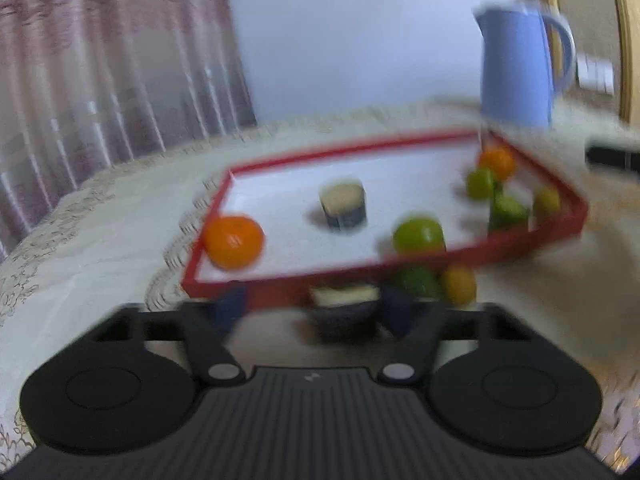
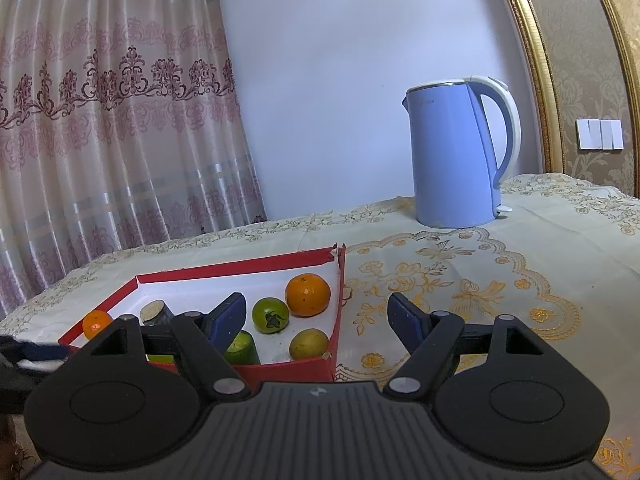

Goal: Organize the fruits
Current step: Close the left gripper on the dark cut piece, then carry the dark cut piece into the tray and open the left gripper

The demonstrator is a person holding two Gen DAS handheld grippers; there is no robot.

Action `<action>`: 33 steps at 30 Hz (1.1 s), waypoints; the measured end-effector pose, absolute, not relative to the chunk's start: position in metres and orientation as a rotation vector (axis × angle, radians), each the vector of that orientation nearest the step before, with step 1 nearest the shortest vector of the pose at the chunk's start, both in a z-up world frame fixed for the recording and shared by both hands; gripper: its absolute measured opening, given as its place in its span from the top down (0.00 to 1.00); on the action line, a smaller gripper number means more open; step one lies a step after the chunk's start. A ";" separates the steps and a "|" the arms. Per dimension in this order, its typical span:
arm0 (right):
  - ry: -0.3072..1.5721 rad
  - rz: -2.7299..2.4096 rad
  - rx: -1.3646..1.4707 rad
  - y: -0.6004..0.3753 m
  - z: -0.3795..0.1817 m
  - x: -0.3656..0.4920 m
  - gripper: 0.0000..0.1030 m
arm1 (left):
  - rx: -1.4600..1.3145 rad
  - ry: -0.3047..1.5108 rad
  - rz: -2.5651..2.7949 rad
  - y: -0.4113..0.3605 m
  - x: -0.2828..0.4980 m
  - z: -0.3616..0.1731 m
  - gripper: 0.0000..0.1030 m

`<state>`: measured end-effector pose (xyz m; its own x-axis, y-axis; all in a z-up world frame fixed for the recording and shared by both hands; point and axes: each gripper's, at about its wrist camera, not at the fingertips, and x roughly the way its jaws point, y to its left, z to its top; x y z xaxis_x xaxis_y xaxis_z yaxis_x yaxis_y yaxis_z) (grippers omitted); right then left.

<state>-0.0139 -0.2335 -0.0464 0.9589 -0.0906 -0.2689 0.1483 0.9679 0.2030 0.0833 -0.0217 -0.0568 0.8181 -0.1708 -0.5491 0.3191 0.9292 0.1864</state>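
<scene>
Left gripper (image 1: 316, 312) nearest: dark blue fingers (image 1: 230, 306) closed in around a short dark-skinned pale-topped stub (image 1: 344, 306) just outside the near wall of the red cardboard tray (image 1: 400, 142); blur hides whether the pads actually press. Stub sits dead centre between the fingers, axis upright, so left hand is nearer. Right gripper (image 2: 316, 320) has its fingers apart, empty, straddling the tray's right wall. Inside on matte white liner: glossy round orange mandarin (image 1: 234, 242), green tomato (image 2: 270, 315), second identical stub (image 1: 343, 205). Worktop (image 2: 500, 280) carries embroidered cloth.
</scene>
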 end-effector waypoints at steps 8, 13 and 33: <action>0.261 -0.120 0.227 -0.232 -0.047 -0.013 0.25 | 0.239 0.567 -0.275 -0.016 0.084 -0.058 0.68; 0.264 -0.119 0.229 -0.233 -0.047 -0.012 0.25 | 0.243 0.530 -0.257 -0.014 0.078 -0.054 0.69; 0.266 -0.137 0.186 -0.225 -0.049 -0.010 0.25 | 0.203 0.449 -0.186 -0.003 0.081 -0.015 0.69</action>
